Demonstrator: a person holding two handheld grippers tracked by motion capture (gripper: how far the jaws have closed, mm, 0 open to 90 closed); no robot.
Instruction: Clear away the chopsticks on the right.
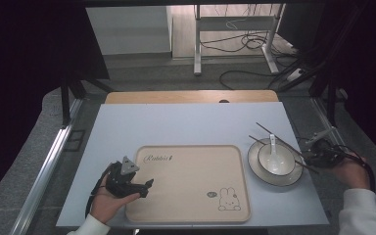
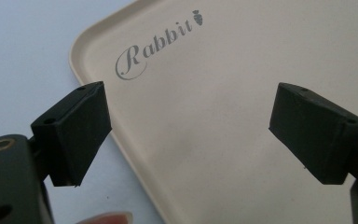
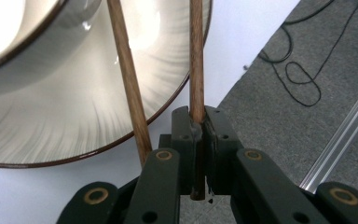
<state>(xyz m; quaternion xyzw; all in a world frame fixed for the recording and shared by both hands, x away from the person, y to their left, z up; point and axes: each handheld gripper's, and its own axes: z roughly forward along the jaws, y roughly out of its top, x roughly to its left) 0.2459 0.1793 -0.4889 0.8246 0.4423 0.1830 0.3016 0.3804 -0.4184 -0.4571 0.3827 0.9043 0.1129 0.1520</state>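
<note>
The high view looks forward and down on my whole tabletop (image 1: 186, 122). My left gripper view sits close over the tray (image 2: 223, 121) at its near left corner. My right gripper view looks closely at the plate (image 3: 65, 116) by the right edge.

My matt black plastic right gripper (image 3: 197, 122) pinches a smooth brown wooden chopstick (image 3: 196, 56). At its ten o'clock lies a glossy white ceramic plate (image 3: 93, 107), dark-rimmed. My left gripper's (image 2: 189, 133) matt pads hang over a smooth, satin beige plastic tray (image 2: 223, 84).
</note>
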